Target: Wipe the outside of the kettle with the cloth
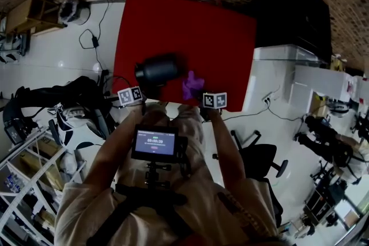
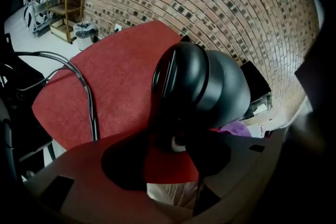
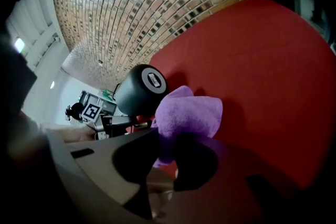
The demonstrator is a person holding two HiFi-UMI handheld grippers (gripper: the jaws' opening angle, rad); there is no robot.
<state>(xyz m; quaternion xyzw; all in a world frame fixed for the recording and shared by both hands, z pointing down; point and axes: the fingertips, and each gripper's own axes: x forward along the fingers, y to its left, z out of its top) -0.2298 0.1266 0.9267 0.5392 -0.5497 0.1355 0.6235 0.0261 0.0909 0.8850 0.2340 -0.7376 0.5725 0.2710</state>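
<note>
Bulging between right fingers [image 3: 195, 162]; purple cloth [image 3: 189, 113]

Head view: from high above, steeply down, well off the red mat [image 1: 190, 31] | left gripper view: low, close against kettle [image 2: 210, 86], facing brick wall [image 2: 220, 2] | right gripper view: low, close on cloth [image 3: 189, 110], kettle's base beyond | shared by all: kettle, red mat, brick wall.

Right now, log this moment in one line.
left gripper open beside black rounded kettle | right gripper shut on crumpled purple cloth | kettle lying sideways on red mat
</note>
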